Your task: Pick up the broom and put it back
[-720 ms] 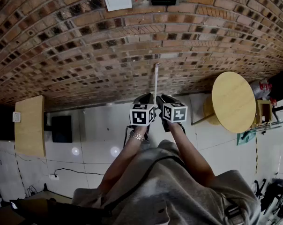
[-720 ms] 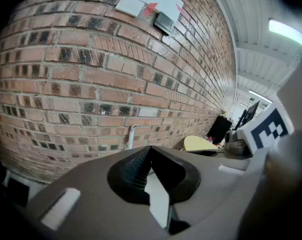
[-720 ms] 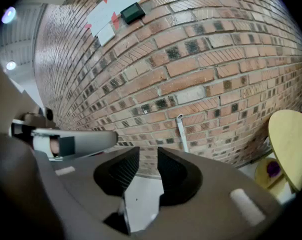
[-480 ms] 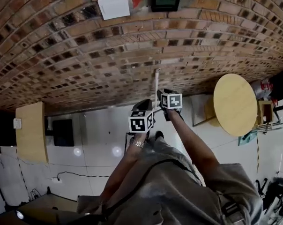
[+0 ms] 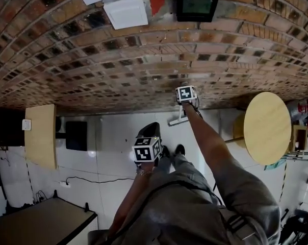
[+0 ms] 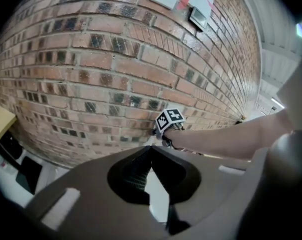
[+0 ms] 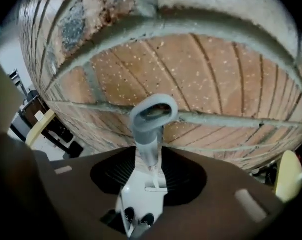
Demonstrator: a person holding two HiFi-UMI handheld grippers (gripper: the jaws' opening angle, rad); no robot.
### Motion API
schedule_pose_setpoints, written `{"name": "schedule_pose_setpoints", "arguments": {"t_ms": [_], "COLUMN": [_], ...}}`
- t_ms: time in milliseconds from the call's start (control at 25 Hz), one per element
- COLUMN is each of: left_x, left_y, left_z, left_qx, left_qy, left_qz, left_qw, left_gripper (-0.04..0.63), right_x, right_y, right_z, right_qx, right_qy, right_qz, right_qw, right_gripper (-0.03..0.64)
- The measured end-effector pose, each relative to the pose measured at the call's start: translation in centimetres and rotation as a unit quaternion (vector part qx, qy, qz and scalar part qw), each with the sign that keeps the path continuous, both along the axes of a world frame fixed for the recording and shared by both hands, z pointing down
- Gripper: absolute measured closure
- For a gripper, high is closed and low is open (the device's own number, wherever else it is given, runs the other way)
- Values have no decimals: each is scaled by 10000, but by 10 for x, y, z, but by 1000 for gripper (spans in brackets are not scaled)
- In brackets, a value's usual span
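In the right gripper view the broom's grey handle, with a loop at its top (image 7: 152, 115), stands close to the brick wall between the jaws of my right gripper (image 7: 150, 151). Its jaws stand wide and do not seem to press on it. Below them I see the broom's white lower part (image 7: 143, 190). In the head view the right gripper (image 5: 186, 94) is stretched out to the wall (image 5: 118, 60), and the broom's white head (image 5: 177, 120) rests on the floor at the wall's foot. My left gripper (image 5: 146, 149) is drawn back near the body, shut and empty; its jaw tips (image 6: 151, 148) meet.
A round wooden table (image 5: 267, 127) stands at the right, a wooden board (image 5: 41, 136) and a black box (image 5: 76, 135) at the left. A dark desk (image 5: 42, 223) is at the lower left, with a cable (image 5: 87, 179) on the floor. Papers (image 5: 126, 11) and a black device (image 5: 196, 5) hang on the wall.
The right gripper has moved forward to the wall with the broom. The left gripper has come off the handle and drawn back toward the body.
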State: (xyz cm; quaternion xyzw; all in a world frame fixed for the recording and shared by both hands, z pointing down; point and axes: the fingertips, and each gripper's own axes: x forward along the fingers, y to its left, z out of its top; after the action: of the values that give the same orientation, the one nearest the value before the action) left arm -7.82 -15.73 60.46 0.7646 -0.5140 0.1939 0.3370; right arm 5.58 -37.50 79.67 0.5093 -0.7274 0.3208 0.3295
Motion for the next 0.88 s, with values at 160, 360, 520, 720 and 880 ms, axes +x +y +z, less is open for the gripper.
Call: {"name": "schedule_pose_setpoints", "arguments": {"t_ms": [160, 360, 520, 720, 880], "left_x": [-6, 6, 25, 46, 62], "left_y": [-5, -17, -27, -41, -49], "left_z": [6, 2, 0, -8, -15], "left_qx": [-49, 55, 175, 401, 527], "left_qy": [1, 4, -47, -83, -96], "left_qz": [-119, 35, 304, 547, 684], "left_qw": [9999, 10000, 9994, 9977, 9962], "left_gripper": [617, 617, 617, 617, 618], "right_x": [3, 10, 20, 26, 28], "right_y": [1, 26, 77, 126, 139], "right_z": [9, -7, -38, -111, -171], "right_qx": [-155, 67, 220, 585, 937], "right_qy": [74, 98, -107, -361, -610], "right_qz": [13, -345, -337, -147, 8], "right_qw": [9999, 9993, 9991, 9975, 9937], "right_gripper": [517, 520, 518, 517, 517]}}
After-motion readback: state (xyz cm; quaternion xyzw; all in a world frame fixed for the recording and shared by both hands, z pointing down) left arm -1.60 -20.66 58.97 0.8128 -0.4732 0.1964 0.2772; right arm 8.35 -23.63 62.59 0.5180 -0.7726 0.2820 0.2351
